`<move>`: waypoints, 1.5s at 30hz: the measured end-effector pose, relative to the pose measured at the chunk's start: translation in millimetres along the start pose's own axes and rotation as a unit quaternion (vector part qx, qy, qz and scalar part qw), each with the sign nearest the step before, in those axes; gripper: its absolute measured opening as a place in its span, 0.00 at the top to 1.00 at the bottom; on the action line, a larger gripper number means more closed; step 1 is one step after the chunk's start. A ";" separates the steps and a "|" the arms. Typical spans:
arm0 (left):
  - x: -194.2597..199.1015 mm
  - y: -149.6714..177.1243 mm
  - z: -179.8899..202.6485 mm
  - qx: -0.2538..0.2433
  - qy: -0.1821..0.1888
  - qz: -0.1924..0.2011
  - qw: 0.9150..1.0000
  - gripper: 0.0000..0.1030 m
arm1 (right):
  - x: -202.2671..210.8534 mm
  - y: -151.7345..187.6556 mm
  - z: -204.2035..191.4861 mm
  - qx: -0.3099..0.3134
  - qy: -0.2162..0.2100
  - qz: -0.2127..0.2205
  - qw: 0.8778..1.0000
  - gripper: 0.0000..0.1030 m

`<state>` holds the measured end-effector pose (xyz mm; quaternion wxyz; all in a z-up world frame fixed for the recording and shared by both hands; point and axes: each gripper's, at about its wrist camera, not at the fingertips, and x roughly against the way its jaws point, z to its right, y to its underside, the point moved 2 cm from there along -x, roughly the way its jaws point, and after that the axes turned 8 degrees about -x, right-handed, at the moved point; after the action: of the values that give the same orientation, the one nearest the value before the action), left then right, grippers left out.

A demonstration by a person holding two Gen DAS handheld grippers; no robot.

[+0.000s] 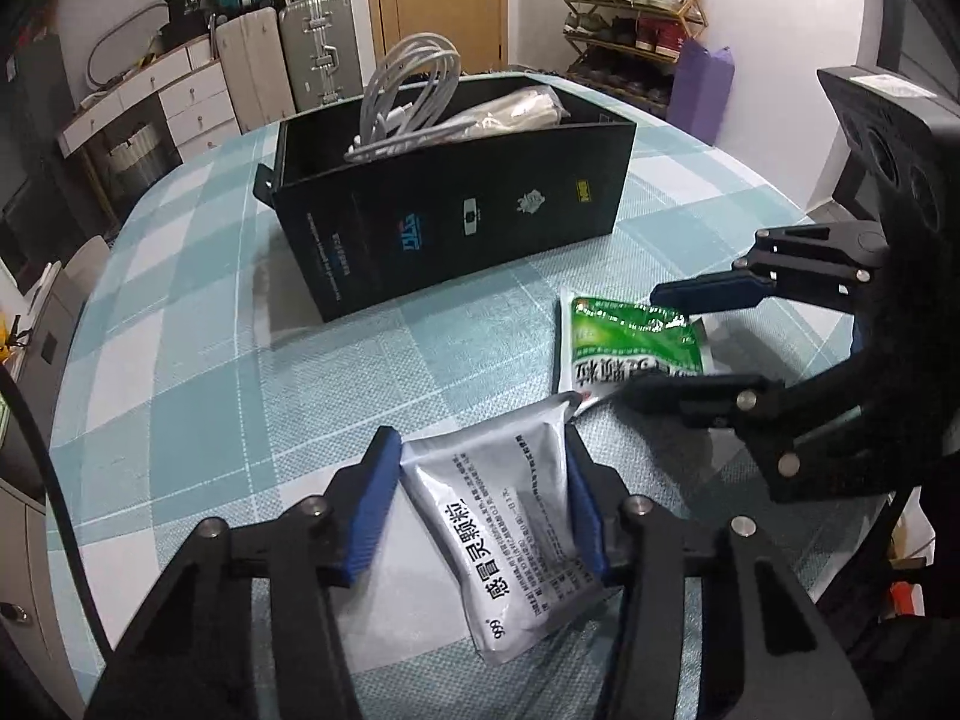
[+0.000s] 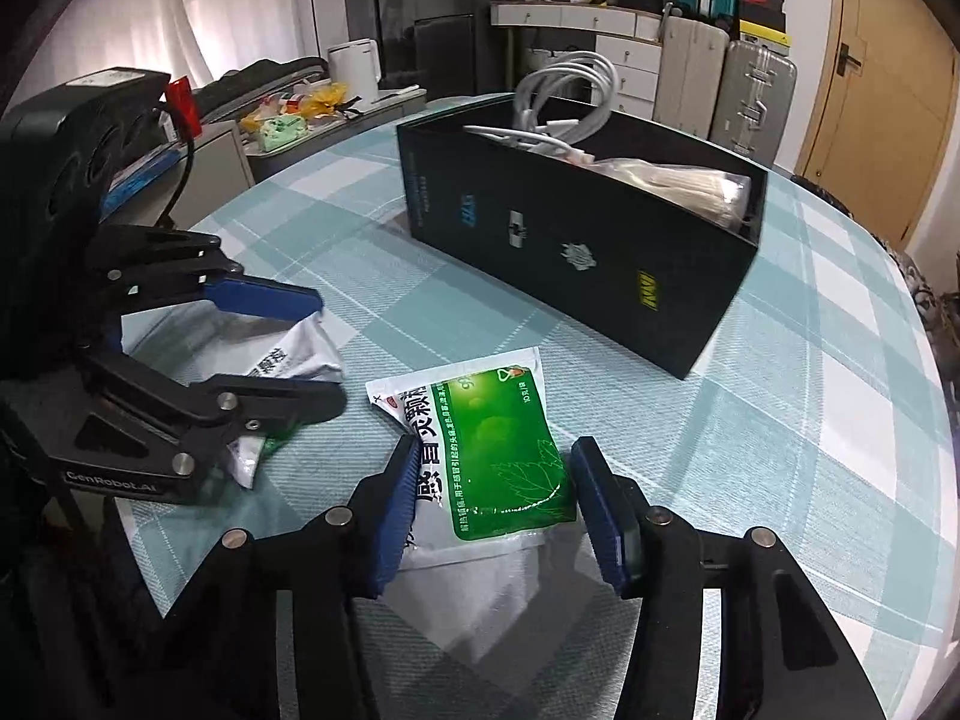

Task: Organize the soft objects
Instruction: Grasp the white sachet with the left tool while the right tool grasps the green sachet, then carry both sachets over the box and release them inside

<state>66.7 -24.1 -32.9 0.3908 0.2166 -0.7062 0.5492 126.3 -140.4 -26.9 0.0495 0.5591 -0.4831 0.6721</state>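
On the checked tablecloth (image 1: 240, 360), left gripper (image 1: 480, 480) pinches the silver sachet (image 1: 510, 516), jaws half-closed. Right gripper (image 2: 498, 492) straddles the green sachet (image 2: 504, 450); contact on its right side is unclear.

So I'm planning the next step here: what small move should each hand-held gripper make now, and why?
Probably lift both sachets toward the black box. The left hand-held gripper pinches the silver sachet and the right hand-held gripper brackets the green sachet, both lying on the tablecloth, outside the box.
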 end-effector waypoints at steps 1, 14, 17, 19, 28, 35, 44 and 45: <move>1.8 -2.2 -0.9 0.002 -0.003 0.005 1.000 0.51 | 1.0 -0.2 -1.5 0.001 -0.002 0.002 1.000 0.50; 18.8 -10.4 -25.0 0.045 -0.150 0.034 0.987 0.51 | 34.0 -14.4 0.2 -0.017 0.014 0.067 0.997 0.50; 18.5 -10.8 -27.3 0.047 -0.163 0.037 0.985 0.51 | 39.7 -16.7 3.7 -0.025 0.017 0.079 0.996 0.50; 18.2 -10.4 -28.4 0.046 -0.172 0.037 0.983 0.51 | 43.3 -19.4 6.8 -0.031 0.019 0.086 0.996 0.50; 30.3 -12.9 -31.3 0.049 -0.193 0.050 0.979 0.51 | 56.6 -22.8 10.5 -0.037 0.028 0.112 0.993 0.50; 47.8 -21.9 -34.0 0.053 -0.191 0.069 0.978 0.51 | 70.1 -27.2 8.8 -0.044 0.029 0.140 0.989 0.50; 53.6 -35.5 -49.4 0.074 -0.191 0.079 0.976 0.51 | 88.1 -40.9 11.7 -0.043 0.031 0.166 0.985 0.50; 52.2 -38.3 -51.5 0.074 -0.193 0.076 0.975 0.51 | 88.9 -43.5 12.3 -0.041 0.032 0.166 0.985 0.50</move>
<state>79.6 19.4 36.3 0.1873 0.2925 -0.7401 0.5759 128.5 -168.1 68.8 -0.0242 0.4465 -0.5946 0.6681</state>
